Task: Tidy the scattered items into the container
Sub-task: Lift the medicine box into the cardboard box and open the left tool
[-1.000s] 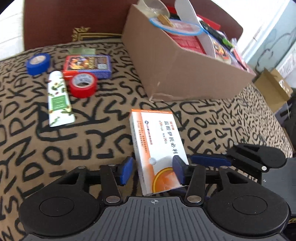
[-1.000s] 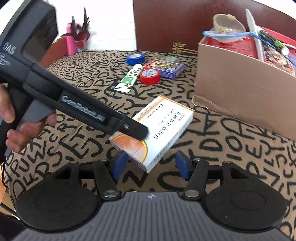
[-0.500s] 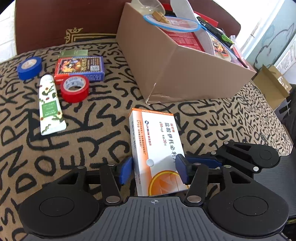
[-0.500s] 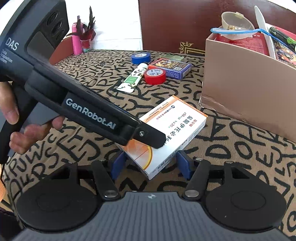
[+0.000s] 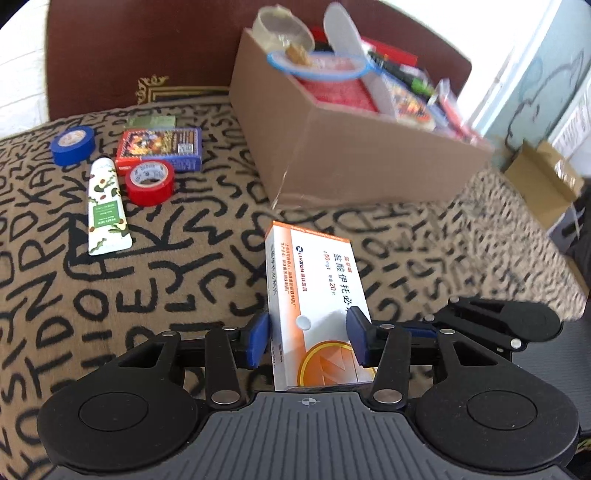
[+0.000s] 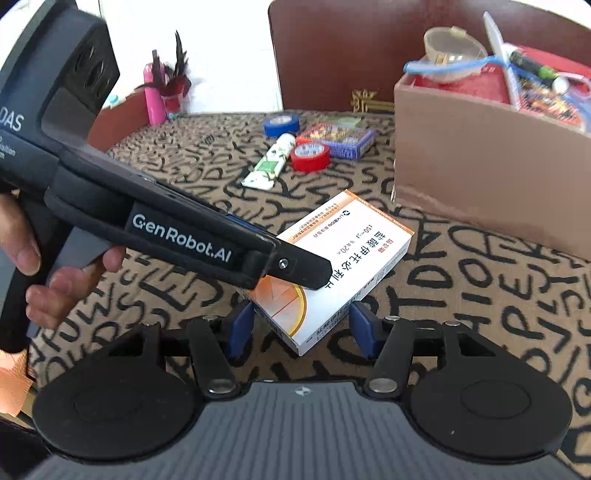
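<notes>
A tan cloth printed with black letter-like strokes covers the work surface; behind it rises a dark brown panel bearing a gold crown emblem, and to the right of the left wrist view stand a pale blue wall and a small open carton beyond the cloth's edge. The largest object, a brown cardboard box, rests on the cloth's far right and is filled past its rim with mixed items, among them a clear round bowl and a blue-rimmed lid. A rectangular white-and-orange medicine carton, smooth and sharp-edged with printed characters, lies in front of the box; the left gripper has its blue pads pressed against both long sides, clamped on it at the end with the orange disc. In the right wrist view the carton extends beyond the left gripper's black finger, and the right gripper is spread wide around the carton's near corner, its pads not touching. Well to the left lie a flat glossy card box, a white squeeze tube with green print, a red tape roll touching the card box, and a blue tape roll.
</notes>
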Demonstrator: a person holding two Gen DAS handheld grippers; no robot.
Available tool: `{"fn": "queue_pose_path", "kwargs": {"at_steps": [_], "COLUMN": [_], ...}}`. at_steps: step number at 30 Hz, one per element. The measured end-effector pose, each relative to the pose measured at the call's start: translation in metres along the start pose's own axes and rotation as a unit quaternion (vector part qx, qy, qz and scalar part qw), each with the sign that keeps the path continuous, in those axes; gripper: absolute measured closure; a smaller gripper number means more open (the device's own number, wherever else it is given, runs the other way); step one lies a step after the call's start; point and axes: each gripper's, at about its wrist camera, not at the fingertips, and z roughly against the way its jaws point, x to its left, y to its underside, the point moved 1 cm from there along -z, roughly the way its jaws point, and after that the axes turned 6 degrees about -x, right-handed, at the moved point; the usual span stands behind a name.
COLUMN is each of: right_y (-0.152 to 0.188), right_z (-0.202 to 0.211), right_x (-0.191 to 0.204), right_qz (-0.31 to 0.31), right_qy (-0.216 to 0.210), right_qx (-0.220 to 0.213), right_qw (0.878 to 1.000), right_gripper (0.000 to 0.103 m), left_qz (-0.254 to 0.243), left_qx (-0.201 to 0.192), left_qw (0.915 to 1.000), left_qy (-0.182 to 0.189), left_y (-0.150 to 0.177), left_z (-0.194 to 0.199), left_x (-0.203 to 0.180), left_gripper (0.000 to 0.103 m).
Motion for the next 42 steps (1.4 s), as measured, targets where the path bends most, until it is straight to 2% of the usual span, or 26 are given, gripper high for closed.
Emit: {"fn": "queue_pose_path", "kwargs": {"at_steps": [7,15,21,26,27,29,31,33,35,39,42], "right_y": [-0.037,-0.104,-0.154,-0.179,-0.184,-0.193,-0.198,-0.199,-0.197,-0.189,-0.182], "right_z": [0.040,0.050,0.026,0.001,-0.002,-0.013,-0.029,-0.036,-0.034,-0.025,-0.017], "right_x": [0.006,-0.013,-0.053,-0.085,-0.090,-0.093,-0.093,-0.100,-0.109,-0.113,-0.112], "right_qz": [0.047,0.114,0.109,0.104,0.103,0.113,0.146,0.146,0.137,0.138,0.140], "right_qy": [0.017,0.055,0.066,0.059,0.046,0.037,0.073,0.080,0.077,0.084,0.085], "right_qx": [-0.065,-0.120,-0.133,-0.131,-0.133,-0.126,-0.107,-0.099,-0.101,-0.105,-0.108], "right_qw": [0.997,0.985,0.983,0.984,0.985,0.985,0.981,0.981,0.982,0.981,0.981], "right_gripper": [0.041,0.042,0.042,0.043,0.050,0.050,0.049,0.050,0.050,0.047,0.047], "left_qz": [-0.003,0.023,0.056,0.090,0.091,0.096,0.084,0.087,0.091,0.095,0.078], "left_qx": [-0.077,-0.138,-0.145,-0.128,-0.120,-0.116,-0.118,-0.112,-0.115,-0.128,-0.140], "left_qw": [0.9970,0.9902,0.9877,0.9875,0.9881,0.9878,0.9891,0.9898,0.9890,0.9872,0.9871], "left_qy": [-0.003,0.008,0.016,0.021,0.031,0.039,0.025,0.013,0.019,0.008,-0.006], "left_y": [-0.034,-0.112,-0.169,-0.199,-0.202,-0.207,-0.211,-0.212,-0.212,-0.210,-0.206], "left_z": [0.044,0.049,0.013,-0.031,-0.041,-0.057,-0.070,-0.080,-0.082,-0.072,-0.060], "left_x": [-0.025,-0.034,-0.021,-0.003,-0.002,-0.002,-0.001,0.004,0.012,0.024,0.024], "left_gripper": [0.057,0.057,0.057,0.056,0.060,0.059,0.059,0.061,0.057,0.055,0.049]}}
